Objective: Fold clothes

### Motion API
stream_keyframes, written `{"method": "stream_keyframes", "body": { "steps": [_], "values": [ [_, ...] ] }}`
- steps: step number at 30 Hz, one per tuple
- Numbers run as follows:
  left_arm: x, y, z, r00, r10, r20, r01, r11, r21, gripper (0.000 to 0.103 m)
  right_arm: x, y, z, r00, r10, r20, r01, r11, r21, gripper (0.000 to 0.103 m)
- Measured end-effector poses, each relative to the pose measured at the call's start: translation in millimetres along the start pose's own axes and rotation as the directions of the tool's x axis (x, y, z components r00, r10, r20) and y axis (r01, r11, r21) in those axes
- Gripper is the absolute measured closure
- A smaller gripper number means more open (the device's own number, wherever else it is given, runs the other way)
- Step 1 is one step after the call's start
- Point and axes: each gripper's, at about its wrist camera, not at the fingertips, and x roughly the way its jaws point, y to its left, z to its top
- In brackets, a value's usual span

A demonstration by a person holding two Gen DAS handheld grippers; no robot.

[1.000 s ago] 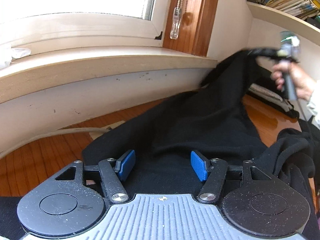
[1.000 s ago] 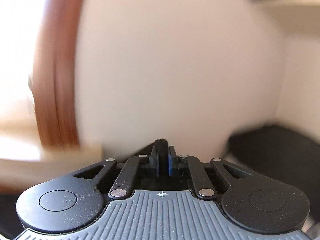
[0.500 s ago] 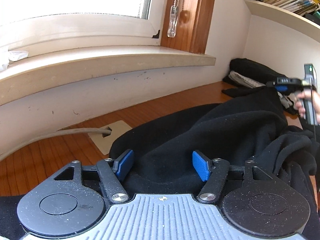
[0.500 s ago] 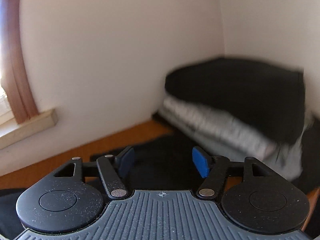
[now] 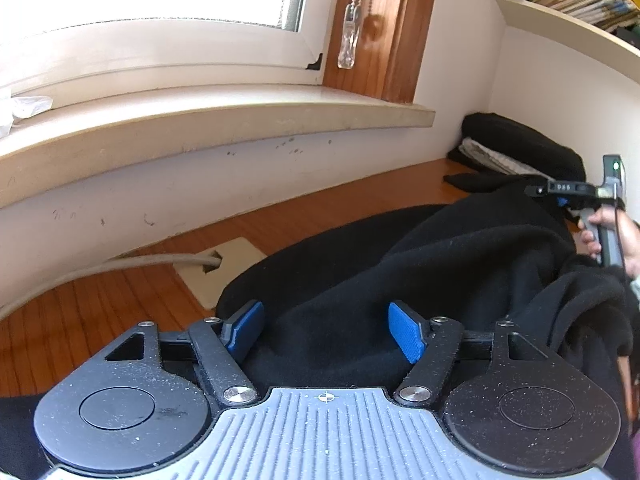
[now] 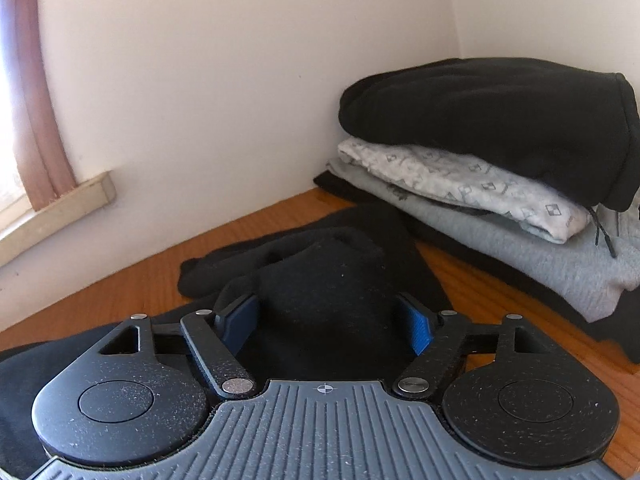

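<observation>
Both jaws have just been opening: the left gripper [image 5: 326,334] stands released over the black garment [image 5: 400,280] heaped ahead on the wooden desk [image 5: 100,320], the right gripper [image 6: 334,326] likewise released, black cloth lying loose between its pads.

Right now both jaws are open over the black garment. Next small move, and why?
Probably close the right hand-held gripper on the black garment beneath it. Its jaws have just been opening, the pads stand clear of the cloth, and the garment lies bunched on the table, not flat.
</observation>
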Motion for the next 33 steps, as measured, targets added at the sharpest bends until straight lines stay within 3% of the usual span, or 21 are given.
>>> {"method": "stream_keyframes", "body": {
  "steps": [5, 12, 15, 16, 20, 27, 32, 33],
  "values": [
    [4.1, -7.5, 43.6, 1.000, -0.012, 0.027, 0.012, 1.000, 0.010, 0.029, -0.1, 0.5, -0.3, 1.000, -0.001, 0.005, 0.001, 1.000, -0.002, 0.028],
    [65.9, -47.8, 101.6, 0.999, -0.039, -0.022, 0.041, 0.991, 0.127, 0.029, -1.1, 1.5, -0.9, 1.000, -0.018, -0.001, 0.018, 1.000, -0.002, 0.028],
    [100.1, -63.5, 102.1, 1.000, -0.014, -0.025, 0.019, 0.973, 0.231, 0.055, -2.0, 2.9, -1.6, 1.000, -0.024, 0.007, 0.024, 1.000, -0.013, 0.028],
    [110.7, -65.5, 100.2, 0.999, -0.003, -0.037, 0.012, 0.970, 0.243, 0.056, -2.3, 2.6, -1.7, 1.000, -0.023, 0.009, 0.023, 1.000, -0.012, 0.028],
    [136.4, -66.6, 86.4, 0.994, -0.034, -0.102, 0.058, 0.969, 0.239, 0.056, -2.3, 1.4, -1.9, 1.000, -0.014, 0.011, 0.014, 1.000, -0.007, 0.028],
    [149.6, -65.4, 73.5, 0.993, -0.012, -0.118, 0.045, 0.959, 0.278, 0.041, -2.2, 4.9, -1.8, 1.000, -0.008, 0.015, 0.009, 1.000, -0.023, 0.028],
    [149.0, -56.8, 66.5, 0.992, -0.058, -0.108, 0.083, 0.967, 0.242, 0.046, -6.2, 13.9, -1.1, 1.000, 0.017, 0.015, -0.016, 0.996, -0.083, 0.028],
    [147.3, -56.2, 65.6, 0.993, -0.064, -0.104, 0.088, 0.966, 0.244, 0.052, -9.5, 16.8, 2.3, 0.999, 0.036, 0.023, -0.034, 0.994, -0.101, 0.028]
  ]
}}
